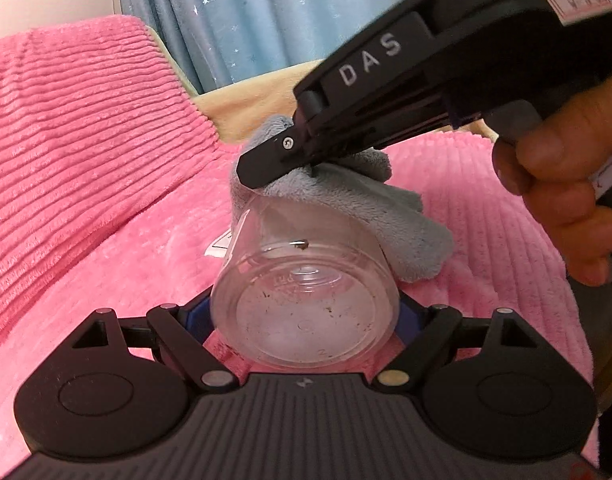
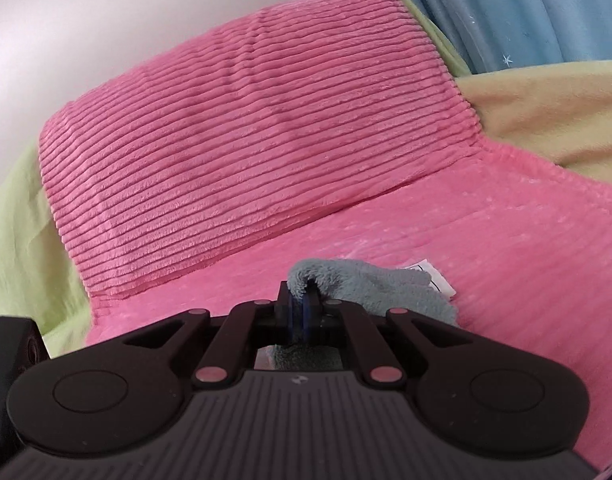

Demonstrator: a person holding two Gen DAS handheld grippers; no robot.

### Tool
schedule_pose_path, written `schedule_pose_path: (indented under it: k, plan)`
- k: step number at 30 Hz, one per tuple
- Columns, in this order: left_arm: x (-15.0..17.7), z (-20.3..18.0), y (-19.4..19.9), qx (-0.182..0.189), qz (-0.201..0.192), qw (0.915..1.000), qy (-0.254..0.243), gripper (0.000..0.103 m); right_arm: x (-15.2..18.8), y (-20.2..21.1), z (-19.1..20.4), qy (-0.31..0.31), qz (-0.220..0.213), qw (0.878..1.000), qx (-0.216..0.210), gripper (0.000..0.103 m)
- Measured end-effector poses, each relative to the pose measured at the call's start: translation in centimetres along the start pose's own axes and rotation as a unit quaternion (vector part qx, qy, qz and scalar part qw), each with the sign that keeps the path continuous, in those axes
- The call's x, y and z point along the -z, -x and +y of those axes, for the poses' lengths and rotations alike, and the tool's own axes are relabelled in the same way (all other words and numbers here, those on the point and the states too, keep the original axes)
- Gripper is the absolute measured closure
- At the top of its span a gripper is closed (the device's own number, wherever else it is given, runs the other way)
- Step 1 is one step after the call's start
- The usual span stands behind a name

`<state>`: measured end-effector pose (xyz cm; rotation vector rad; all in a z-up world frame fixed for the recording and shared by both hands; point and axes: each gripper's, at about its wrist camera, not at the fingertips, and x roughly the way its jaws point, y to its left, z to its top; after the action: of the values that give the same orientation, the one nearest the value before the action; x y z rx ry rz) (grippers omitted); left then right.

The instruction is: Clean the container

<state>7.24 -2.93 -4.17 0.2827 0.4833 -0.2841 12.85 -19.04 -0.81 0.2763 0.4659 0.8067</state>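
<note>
**Clear cup gripped on its side, grey cloth at its mouth**

The clear, round plastic container lies with its long axis running away from the left wrist camera; its flat base faces the camera and its open mouth points away, toward the ribbed pink plush cushion; dark specks dot the base and one darker crumb sits on the upper wall. The left gripper is clamped on the container, blue-lined fingers pressing its two sides near the base. At the container's mouth the right gripper, black with "DAS" lettered on it and held by a hand, is closed on a fluffy grey microfibre cloth; the cloth drapes over the container's upper rim and far side. Beneath the container spreads a soft pink corded blanket; beyond the container hangs a blue star-printed curtain.
</note>
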Motion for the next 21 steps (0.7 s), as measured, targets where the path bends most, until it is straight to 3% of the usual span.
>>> schedule_pose_path:
  k: [2, 5, 8, 13, 18, 21]
  plan:
    - [0.0, 1.3, 0.5, 0.024, -0.009, 0.9984, 0.051, 0.017, 0.0, 0.1, 0.0, -0.001, 0.0, 1.0, 0.0, 0.101]
    - [0.2, 3.4, 0.4, 0.065, -0.013, 0.9879, 0.14, 0.017, -0.1, 0.1, -0.3, -0.005, -0.002, 1.0, 0.003, 0.101]
    - [0.6, 4.3, 0.1, 0.089, -0.006, 0.9786, 0.185, 0.018, -0.2, 0.3, -0.6, -0.011, -0.002, 1.0, 0.004, 0.101]
    - [0.4, 3.6, 0.2, 0.071, -0.005, 0.9868, 0.146, 0.018, -0.3, 0.7, 0.0, 0.005, 0.005, 1.0, 0.007, 0.1]
    - [0.1, 1.5, 0.5, 0.026, 0.0, 0.9984, 0.05, 0.018, 0.6, 1.0, 2.3, 0.04, 0.048, 0.995, -0.079, 0.1]
    - [0.2, 0.4, 0.8, 0.011, -0.001, 0.9999, 0.008, 0.018, 0.6, 0.8, 2.4, 0.047, 0.052, 0.995, -0.073, 0.101]
